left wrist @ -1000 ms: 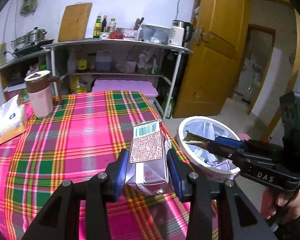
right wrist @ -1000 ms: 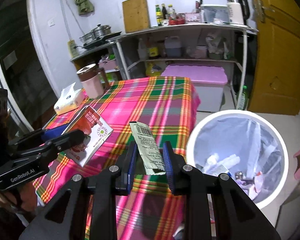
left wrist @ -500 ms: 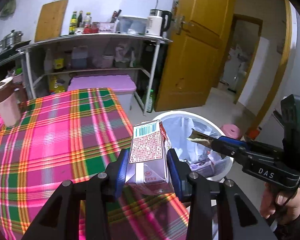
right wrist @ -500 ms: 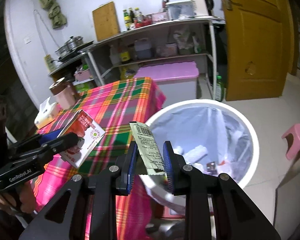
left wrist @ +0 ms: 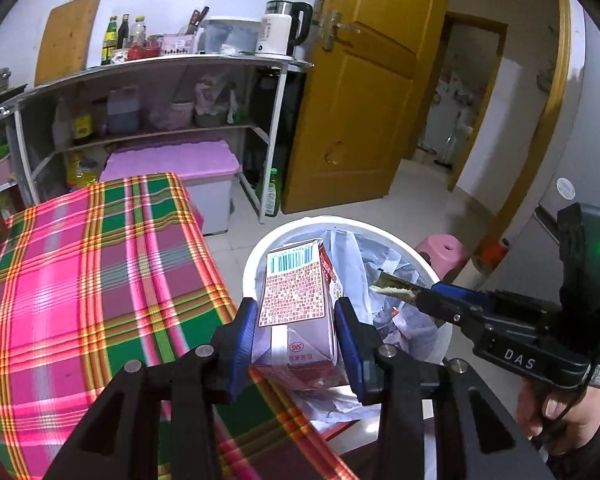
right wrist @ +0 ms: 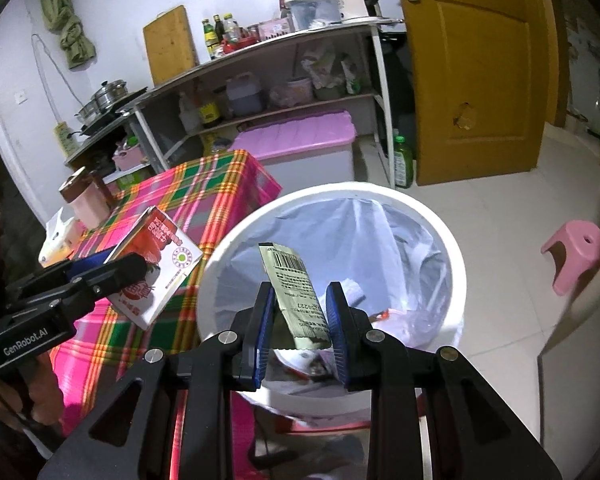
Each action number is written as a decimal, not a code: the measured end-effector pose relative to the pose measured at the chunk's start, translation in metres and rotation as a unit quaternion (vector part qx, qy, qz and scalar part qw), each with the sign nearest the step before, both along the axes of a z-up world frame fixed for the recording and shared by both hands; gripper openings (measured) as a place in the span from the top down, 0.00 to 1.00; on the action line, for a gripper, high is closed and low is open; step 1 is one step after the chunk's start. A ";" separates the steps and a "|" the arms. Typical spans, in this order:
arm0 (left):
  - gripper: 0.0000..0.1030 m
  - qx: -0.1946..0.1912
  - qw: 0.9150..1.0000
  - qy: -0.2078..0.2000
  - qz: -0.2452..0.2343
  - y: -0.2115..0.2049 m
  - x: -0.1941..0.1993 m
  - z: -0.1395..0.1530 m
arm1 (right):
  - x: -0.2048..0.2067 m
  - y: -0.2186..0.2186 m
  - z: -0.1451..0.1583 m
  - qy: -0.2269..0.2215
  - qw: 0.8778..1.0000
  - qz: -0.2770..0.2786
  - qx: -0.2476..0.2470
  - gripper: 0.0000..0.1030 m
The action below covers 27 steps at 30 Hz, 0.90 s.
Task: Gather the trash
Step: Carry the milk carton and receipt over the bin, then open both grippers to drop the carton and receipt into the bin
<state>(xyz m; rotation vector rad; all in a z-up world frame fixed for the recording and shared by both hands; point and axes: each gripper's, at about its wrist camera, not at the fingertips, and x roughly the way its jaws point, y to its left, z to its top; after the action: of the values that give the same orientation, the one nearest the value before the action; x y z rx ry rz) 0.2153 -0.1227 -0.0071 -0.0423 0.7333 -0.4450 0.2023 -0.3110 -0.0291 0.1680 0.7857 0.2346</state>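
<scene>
The round white plastic trash bin (right wrist: 458, 264), lined w/ a thin translucent bag, stood on the tiled floor just beside the corner of the table (left wrist: 80, 280) under its pink-green-yellow plaid cloth. Inside the bin lay crumpled white paper & bits of wrapper w/ some red; details too blurred to name. The left tongs (left wrist: 296, 332) were clamped on a purple-and-pink drink carton w/ a barcode label (left wrist: 296, 300), blue pads pressing both its sides, carton upright w/ its top leaning away from the camera; in the left wrist view it sat in front of the bin's near-left rim, by the table corner. The right tongs (right wrist: 300, 320) were nearly closed, pinching a flat greenish-yellow foil sachet w/ a barcode (right wrist: 296, 292) by its lower part, the sachet sticking up & tilted left, right over the bin's opening. Both tongs pointed downward at a slant toward the bin. Left wrist view showed the right tongs coming in from the right w/ the sachet tip over the liner, a hand (left wrist: 560, 412) gripping the handle at lower right. Right wrist view showed the left tongs (right wrist: 112, 266) entering from the left w/ the carton (right wrist: 156, 264) held over the table edge, just beside the bin rim.
</scene>
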 end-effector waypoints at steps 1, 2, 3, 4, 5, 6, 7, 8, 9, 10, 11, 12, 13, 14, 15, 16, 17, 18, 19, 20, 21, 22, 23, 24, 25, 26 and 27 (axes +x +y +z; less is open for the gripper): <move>0.61 0.000 1.000 0.002 -0.002 -0.003 0.003 -0.001 | 0.001 -0.002 -0.002 0.003 1.000 -0.002 -0.002 0.73; 0.61 0.001 1.000 0.003 -0.005 -0.004 0.005 -0.003 | 0.002 -0.003 -0.003 0.005 1.000 -0.004 -0.003 0.73; 0.61 0.001 1.000 0.004 -0.007 -0.004 0.006 -0.005 | 0.004 -0.005 -0.005 0.008 1.000 -0.005 -0.004 0.73; 0.61 0.001 1.000 0.007 -0.009 -0.006 0.008 -0.006 | 0.005 -0.006 -0.007 0.011 1.000 -0.007 -0.005 0.73; 0.61 0.001 1.000 0.008 -0.011 -0.008 0.011 -0.008 | 0.005 -0.006 -0.009 0.013 1.000 -0.008 -0.006 0.73; 0.61 0.000 1.000 0.011 -0.014 -0.011 0.014 -0.010 | 0.007 -0.007 -0.011 0.017 1.000 -0.009 -0.007 0.73; 0.61 -0.001 1.000 0.014 -0.016 -0.013 0.017 -0.011 | 0.008 -0.008 -0.012 0.020 1.000 -0.009 -0.008 0.73; 0.61 -0.001 1.000 0.017 -0.017 -0.015 0.019 -0.013 | 0.010 -0.009 -0.015 0.023 1.000 -0.010 -0.009 0.73; 0.61 -0.001 1.000 0.020 -0.018 -0.017 0.021 -0.015 | 0.011 -0.010 -0.016 0.024 1.000 -0.011 -0.008 0.73; 0.61 -0.001 1.000 0.024 -0.019 -0.019 0.024 -0.017 | 0.012 -0.011 -0.017 0.026 1.000 -0.011 -0.008 0.73; 0.61 -0.002 0.999 0.027 -0.021 -0.021 0.027 -0.019 | 0.014 -0.012 -0.019 0.028 1.000 -0.012 -0.008 0.73; 0.61 -0.002 0.999 0.028 -0.023 -0.023 0.029 -0.021 | 0.016 -0.014 -0.021 0.030 0.999 -0.013 -0.010 0.73; 0.61 -0.001 0.999 0.029 -0.023 -0.025 0.030 -0.022 | 0.017 -0.013 -0.022 0.031 0.999 -0.014 -0.011 0.73; 0.61 0.001 0.999 0.031 -0.024 -0.027 0.033 -0.024 | 0.018 -0.014 -0.023 0.033 0.999 -0.015 -0.012 0.73; 0.61 0.002 0.999 0.032 -0.025 -0.029 0.035 -0.025 | 0.020 -0.015 -0.025 0.035 0.999 -0.016 -0.013 0.73; 0.61 0.003 0.999 0.033 -0.027 -0.030 0.036 -0.027 | 0.022 -0.017 -0.027 0.037 0.999 -0.017 -0.013 0.73; 0.61 0.005 0.999 0.035 -0.028 -0.032 0.039 -0.028 | 0.024 -0.017 -0.028 0.039 0.999 -0.018 -0.014 0.73; 0.61 0.008 0.999 0.036 -0.028 -0.034 0.041 -0.029 | 0.025 -0.017 -0.029 0.041 0.999 -0.018 -0.014 0.73; 0.61 0.009 0.999 0.036 -0.029 -0.036 0.042 -0.031 | 0.026 -0.018 -0.030 0.043 0.999 -0.019 -0.015 0.73; 0.61 0.009 0.999 0.037 -0.030 -0.037 0.043 -0.031 | 0.027 -0.018 -0.031 0.044 0.999 -0.020 -0.015 0.73; 0.61 0.009 0.999 0.040 -0.032 -0.039 0.044 -0.032 | 0.027 -0.018 -0.031 0.044 0.999 -0.021 -0.015 0.73; 0.61 0.010 0.999 0.041 -0.033 -0.040 0.045 -0.033 | 0.027 -0.018 -0.031 0.044 0.999 -0.022 -0.015 0.73; 0.61 0.012 0.999 0.041 -0.034 -0.042 0.045 -0.034 | 0.027 -0.019 -0.031 0.043 0.999 -0.023 -0.015 0.73; 0.60 0.014 0.998 0.041 -0.034 -0.042 0.045 -0.035 | 0.026 -0.019 -0.031 0.042 0.999 -0.024 -0.016 0.73; 0.60 0.013 0.998 0.042 -0.034 -0.042 0.045 -0.035 | 0.026 -0.020 -0.031 0.042 0.999 -0.025 -0.016 0.73; 0.60 0.012 0.998 0.043 -0.034 -0.042 0.045 -0.035 | 0.026 -0.021 -0.031 0.042 0.999 -0.026 -0.015 0.73; 0.60 0.011 0.998 0.043 -0.034 -0.042 0.044 -0.035 | 0.025 -0.021 -0.031 0.041 0.999 -0.027 -0.014 0.73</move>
<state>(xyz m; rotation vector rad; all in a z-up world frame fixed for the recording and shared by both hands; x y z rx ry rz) 0.2592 -0.1643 -0.0422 -0.0166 0.8265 -0.5026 0.2270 -0.3324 -0.0600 0.1727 0.8645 0.1656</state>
